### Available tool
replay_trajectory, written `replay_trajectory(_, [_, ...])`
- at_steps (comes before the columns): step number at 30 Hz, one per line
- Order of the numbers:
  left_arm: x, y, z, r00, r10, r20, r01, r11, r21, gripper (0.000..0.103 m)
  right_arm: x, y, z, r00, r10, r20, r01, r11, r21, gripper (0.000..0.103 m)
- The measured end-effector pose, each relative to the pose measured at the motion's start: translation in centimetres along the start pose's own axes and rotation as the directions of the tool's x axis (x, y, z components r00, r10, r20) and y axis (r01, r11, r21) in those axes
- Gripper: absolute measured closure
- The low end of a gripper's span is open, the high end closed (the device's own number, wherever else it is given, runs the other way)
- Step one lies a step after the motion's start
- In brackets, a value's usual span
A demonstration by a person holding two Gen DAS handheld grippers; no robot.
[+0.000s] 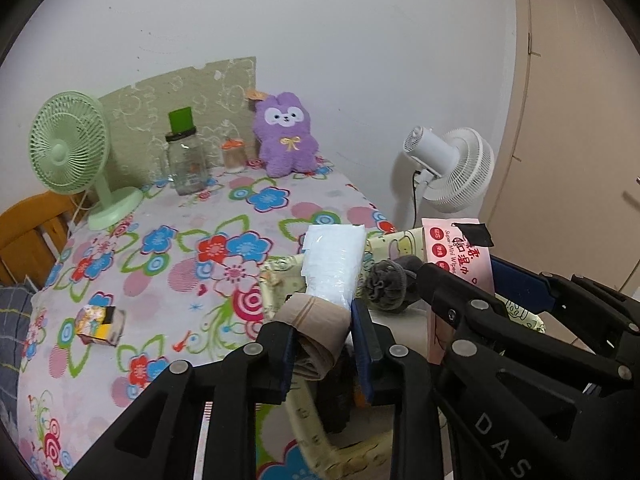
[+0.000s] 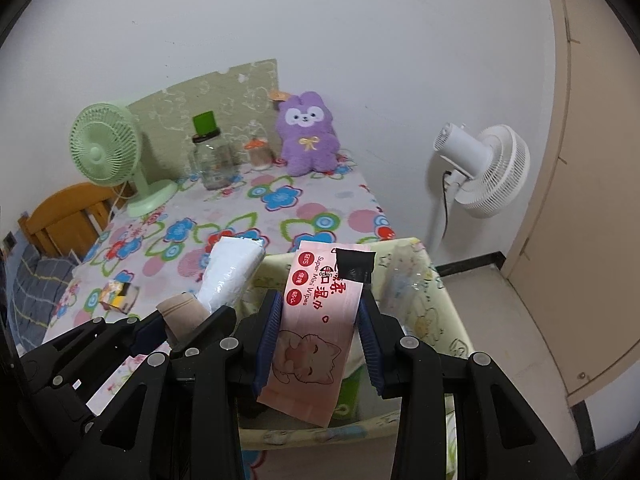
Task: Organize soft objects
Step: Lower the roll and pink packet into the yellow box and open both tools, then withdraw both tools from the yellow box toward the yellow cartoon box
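My left gripper is shut on a beige rolled sock, which fills the gap between its blue pads. A white plastic packet rises just beyond the roll; its lower end is hidden, so I cannot tell whether it is gripped too. In the right wrist view my right gripper is shut on a pink wet-wipes pack with a black tape patch. Both grippers hover side by side over a yellow cartoon-print fabric box at the table's near right corner. A grey balled sock lies inside the box.
The floral tablecloth carries a purple plush toy, a glass jar with a green lid, a small orange-lidded jar, a green desk fan and a small colourful carton. A white standing fan is to the right, a wooden chair to the left.
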State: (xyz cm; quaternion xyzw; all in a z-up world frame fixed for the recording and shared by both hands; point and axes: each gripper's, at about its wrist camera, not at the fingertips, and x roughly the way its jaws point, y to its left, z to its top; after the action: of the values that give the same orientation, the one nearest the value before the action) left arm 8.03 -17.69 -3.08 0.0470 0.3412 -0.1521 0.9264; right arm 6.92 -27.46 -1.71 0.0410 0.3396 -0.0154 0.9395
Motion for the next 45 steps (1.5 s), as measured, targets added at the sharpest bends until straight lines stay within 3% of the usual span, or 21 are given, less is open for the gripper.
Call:
replay_trajectory(5, [1.1,-0.6,0.0,0.999,-0.023,-0.034,0.023,1.0,0.001,0.06,0.8,-1.0,-0.1,1.0,-0.006,-0.012,0.006,1.0,0.013,0.062])
replay_trajectory(7, [1.4,-0.9,-0.1,0.999,-0.019,-0.035,0.019,1.0,0.01,0.041,1.0,-1.2,-0.2,1.0,-0.007,-0.015,0.007,1.0,0.019,0.062])
replay_trajectory(9, [1.5,-1.0,-0.1,1.0,-0.006,-0.03,0.007,1.0,0.02,0.031,1.3,-1.5,-0.3,1.0,-0.007,-0.022,0.008,1.0,0.025,0.062])
replay_trajectory(12, [1.6,-1.3,-0.1,1.0,0.003,-0.031,-0.002,0.999,0.038,0.025,1.6,-1.9,-0.4,1.0,-0.01,-0.027,0.011,0.999,0.034,0.062])
replay_trajectory(20, [1.7,-1.1,0.0,0.999,0.013,-0.035,-0.011,0.999,0.047,0.019,2.5,-1.7,-0.2,0.999,0.013,-0.044,-0.011,0.999,0.045,0.06])
replay_trajectory(25, [1.5,-0.2,0.0,0.999,0.042,-0.033,-0.04,0.998,0.038,0.018,2.7,-1.7,-0.2,0.999,0.002,-0.041,0.0,0.999,0.053,0.038])
replay_trajectory(29, [1.1,0.9,0.2,0.999,0.024,-0.035,-0.023,1.0,0.011,0.017,2.3,-1.7,-0.1,1.0,0.01,-0.023,-0.008,0.996,0.091,0.02])
replay_trajectory(45, [-2.3,5.1,-0.5,0.998,0.065,0.006,-0.065,0.998,-0.022,0.01,-0.2,2.6,-0.1,1.0,0.017,0.022,-0.018,0.998,0.052,0.016])
